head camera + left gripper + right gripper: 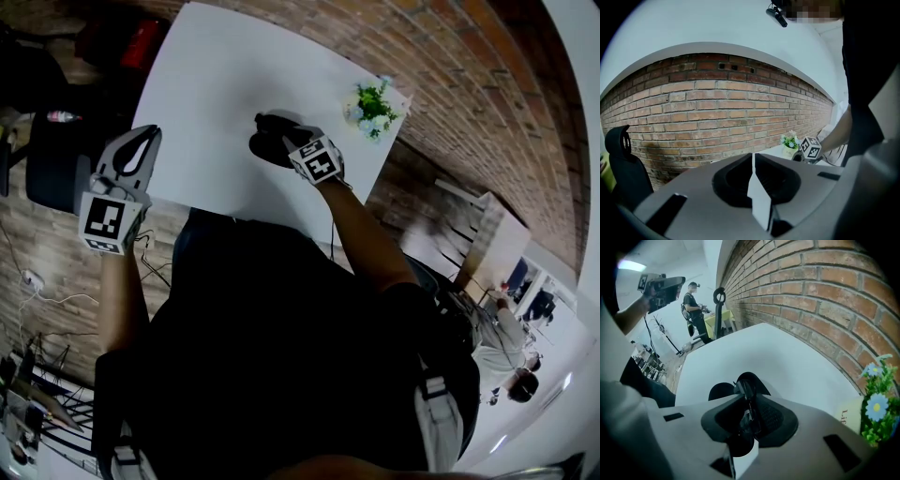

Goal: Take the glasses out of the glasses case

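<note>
Right arm reaches to mid-frame; the right gripper (pixel 287 137) is clenched on the glasses (pixel 746 401), close above the black case (pixel 264 150) on the white table (pixel 216 75). A flower pot (pixel 375 108) stands at upper right. The left gripper (pixel 139 150), raised at the left edge, is pressed closed on nothing.

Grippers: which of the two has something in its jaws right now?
The right gripper: its jaws are clamped on the black glasses. The left gripper has its jaws together with nothing between them.
</note>
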`<state>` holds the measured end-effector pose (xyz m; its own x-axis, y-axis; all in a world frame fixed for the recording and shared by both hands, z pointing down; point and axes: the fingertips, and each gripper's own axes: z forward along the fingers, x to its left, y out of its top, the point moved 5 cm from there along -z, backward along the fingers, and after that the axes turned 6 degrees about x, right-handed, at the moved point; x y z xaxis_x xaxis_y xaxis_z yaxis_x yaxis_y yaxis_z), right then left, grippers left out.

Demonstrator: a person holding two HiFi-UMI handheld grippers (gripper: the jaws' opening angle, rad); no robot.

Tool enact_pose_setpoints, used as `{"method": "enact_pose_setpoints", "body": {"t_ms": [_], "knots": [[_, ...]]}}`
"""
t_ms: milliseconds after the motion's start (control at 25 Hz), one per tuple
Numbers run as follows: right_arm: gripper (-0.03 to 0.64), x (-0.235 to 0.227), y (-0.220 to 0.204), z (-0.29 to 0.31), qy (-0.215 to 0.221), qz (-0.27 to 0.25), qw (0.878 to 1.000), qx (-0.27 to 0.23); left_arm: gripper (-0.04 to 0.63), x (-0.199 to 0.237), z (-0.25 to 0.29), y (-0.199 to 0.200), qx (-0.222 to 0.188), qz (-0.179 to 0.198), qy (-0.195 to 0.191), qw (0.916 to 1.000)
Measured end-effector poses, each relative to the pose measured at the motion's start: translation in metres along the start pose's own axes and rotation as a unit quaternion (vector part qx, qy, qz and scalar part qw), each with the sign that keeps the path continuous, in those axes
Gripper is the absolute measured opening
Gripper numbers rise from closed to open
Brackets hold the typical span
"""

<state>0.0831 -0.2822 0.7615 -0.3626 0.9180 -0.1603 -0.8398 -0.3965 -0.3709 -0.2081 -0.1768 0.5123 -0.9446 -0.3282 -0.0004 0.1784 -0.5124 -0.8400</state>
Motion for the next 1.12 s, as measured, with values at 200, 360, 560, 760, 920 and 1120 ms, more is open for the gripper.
{"method": "enact_pose_setpoints", "body": {"t_ms": [200, 360, 560, 760, 920, 1120], "knots": [[0.092, -0.002, -0.006, 0.015, 0.007, -0.013, 1.0, 0.02, 0.023, 0.001, 0.002, -0.004, 0.003, -0.006, 0.001, 1.0], [0.092, -0.002, -0.008, 0.025, 0.009, -0.023, 0.999, 0.033, 0.023, 0.003, 0.0, -0.009, 0.009, -0.01, 0.004, 0.9999], [0.091, -0.001, -0.009, 0.035, 0.015, -0.036, 0.998, 0.045, 0.023, 0.007, -0.002, -0.014, 0.014, -0.018, 0.01, 0.9997], [0.078, -0.003, -0.013, 0.047, 0.015, -0.048, 0.997, 0.062, 0.023, 0.006, -0.003, -0.022, 0.02, -0.025, 0.014, 0.9994], [0.077, -0.003, -0.014, 0.053, 0.019, -0.05, 0.996, 0.071, 0.023, 0.006, -0.006, -0.027, 0.023, -0.031, 0.015, 0.9991], [0.058, -0.003, -0.011, 0.057, 0.022, -0.062, 0.995, 0.076, 0.025, 0.007, -0.007, -0.028, 0.027, -0.035, 0.018, 0.9989]]}}
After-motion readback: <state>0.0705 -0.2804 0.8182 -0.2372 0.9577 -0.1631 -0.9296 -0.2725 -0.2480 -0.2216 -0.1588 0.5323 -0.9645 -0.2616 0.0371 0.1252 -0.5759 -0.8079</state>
